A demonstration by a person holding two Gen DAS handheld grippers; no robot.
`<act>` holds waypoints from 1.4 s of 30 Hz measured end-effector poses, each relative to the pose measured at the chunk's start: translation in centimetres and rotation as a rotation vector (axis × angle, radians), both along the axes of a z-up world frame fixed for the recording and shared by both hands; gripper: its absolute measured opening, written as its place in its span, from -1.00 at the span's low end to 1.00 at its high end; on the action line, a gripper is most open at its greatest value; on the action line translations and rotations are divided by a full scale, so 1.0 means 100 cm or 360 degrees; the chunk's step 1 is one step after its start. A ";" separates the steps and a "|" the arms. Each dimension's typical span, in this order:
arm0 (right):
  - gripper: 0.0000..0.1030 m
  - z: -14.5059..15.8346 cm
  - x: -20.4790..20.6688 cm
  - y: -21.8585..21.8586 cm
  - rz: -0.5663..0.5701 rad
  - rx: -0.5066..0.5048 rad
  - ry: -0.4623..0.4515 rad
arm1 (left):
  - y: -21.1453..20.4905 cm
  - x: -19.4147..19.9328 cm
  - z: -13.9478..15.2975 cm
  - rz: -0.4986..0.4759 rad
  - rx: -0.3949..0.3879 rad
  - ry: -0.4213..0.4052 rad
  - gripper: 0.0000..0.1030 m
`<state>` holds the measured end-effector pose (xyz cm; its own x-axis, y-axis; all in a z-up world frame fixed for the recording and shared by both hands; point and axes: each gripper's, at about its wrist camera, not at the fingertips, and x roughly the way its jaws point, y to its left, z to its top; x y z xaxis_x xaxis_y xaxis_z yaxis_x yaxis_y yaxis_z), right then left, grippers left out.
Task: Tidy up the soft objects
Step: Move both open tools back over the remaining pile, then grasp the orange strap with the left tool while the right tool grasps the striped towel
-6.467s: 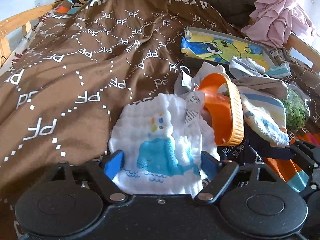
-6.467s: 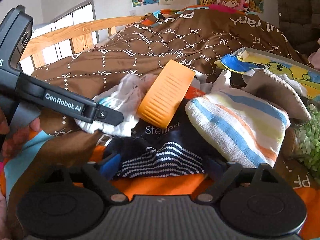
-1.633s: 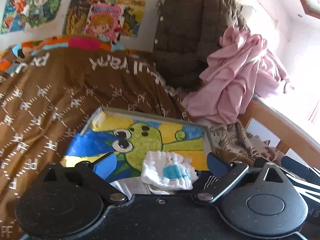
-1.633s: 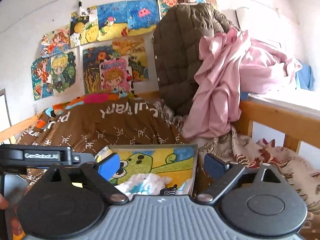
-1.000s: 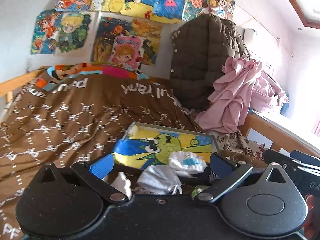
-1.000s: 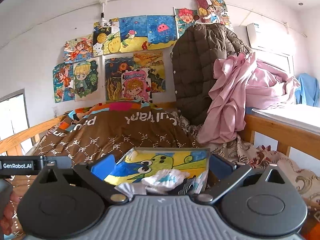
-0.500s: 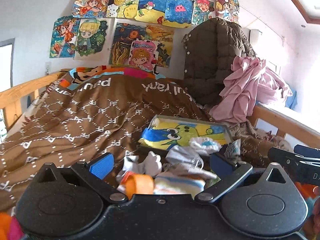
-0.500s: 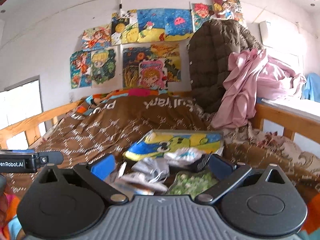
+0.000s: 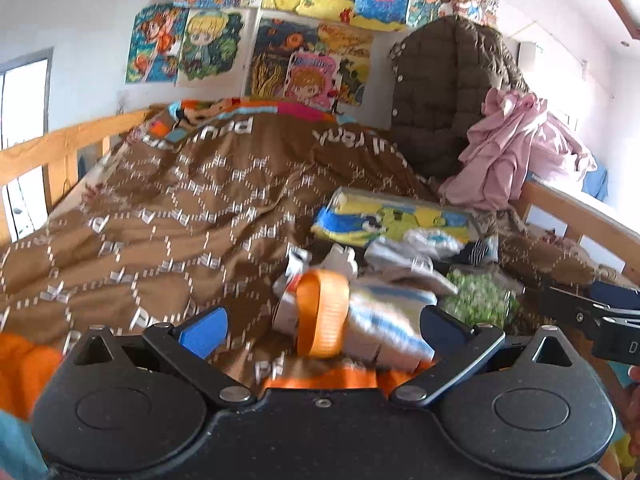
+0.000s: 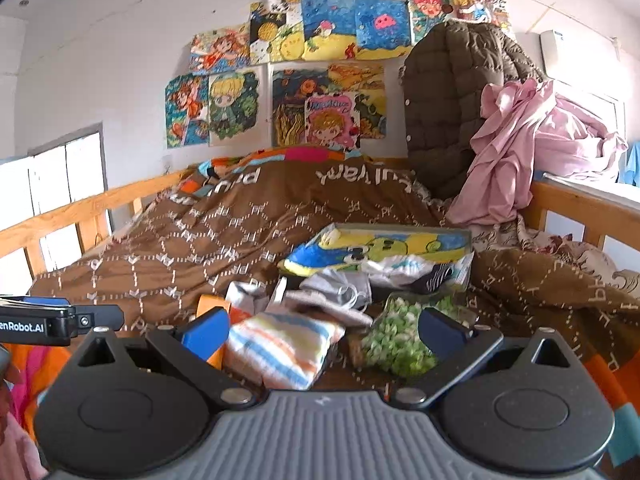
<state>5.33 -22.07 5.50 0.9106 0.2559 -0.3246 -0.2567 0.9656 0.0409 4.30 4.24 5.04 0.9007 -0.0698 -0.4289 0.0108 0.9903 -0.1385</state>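
Soft objects: white cloth (image 10: 400, 269) now lay in the box (image 10: 464, 236).
Both tongs, left (image 9: 320, 330) and right (image 10: 322, 330), had withdrawn spread and empty; striped towel (image 10: 280, 350) remained.

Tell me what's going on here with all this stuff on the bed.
A person is sorting soft items on a brown quilt with two handheld grippers. Both the left gripper and right gripper have jaws open and empty, above a pile holding a striped towel, an orange band and a bag of green bits. A white cloth and striped sock lie on the cartoon tray.
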 end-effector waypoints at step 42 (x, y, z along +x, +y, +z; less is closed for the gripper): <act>0.99 -0.047 0.019 0.026 0.0087 -0.0099 0.0248 | 0.011 0.016 -0.047 0.0098 -0.0084 0.0217 0.98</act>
